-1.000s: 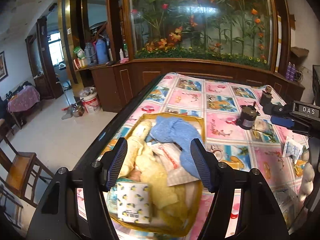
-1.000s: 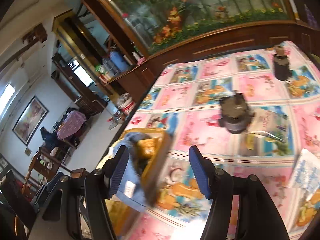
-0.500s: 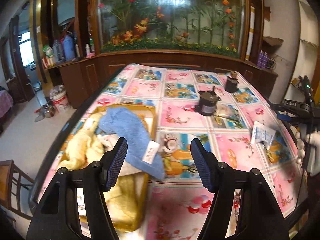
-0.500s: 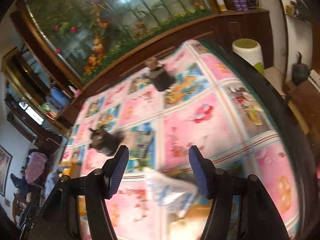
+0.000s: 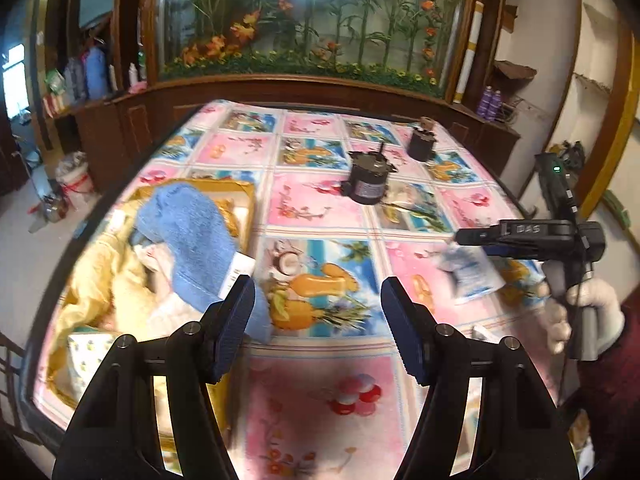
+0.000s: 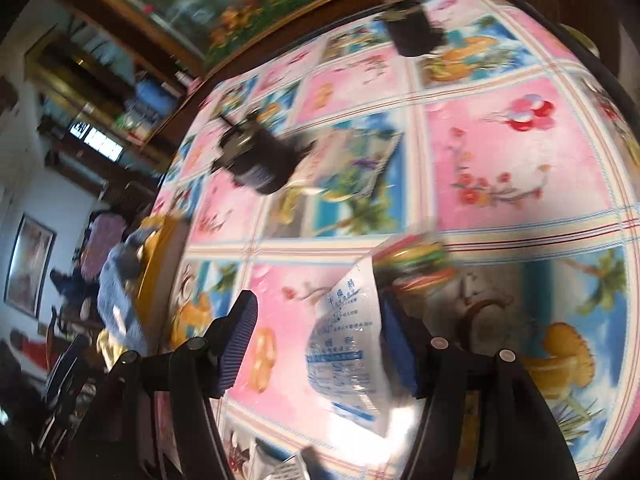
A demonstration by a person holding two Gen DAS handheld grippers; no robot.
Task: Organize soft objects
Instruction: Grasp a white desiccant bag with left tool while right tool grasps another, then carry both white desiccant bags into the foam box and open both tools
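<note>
A yellow basket at the table's left holds a blue towel, yellow cloth and a lemon-print packet; the towel drapes over the rim. It also shows blurred in the right wrist view. My left gripper is open and empty above the tablecloth, right of the basket. My right gripper is open, low over a clear plastic packet with blue print that lies between its fingers; the packet also shows in the left wrist view.
Two black cylindrical motors stand on the colourful tablecloth at the far middle and far right. A wooden cabinet with a flower display backs the table. A chair stands beyond the table's left edge.
My left gripper has swung right, away from the basket. My right gripper has dropped down onto the clear packet, which now lies between its fingers.
</note>
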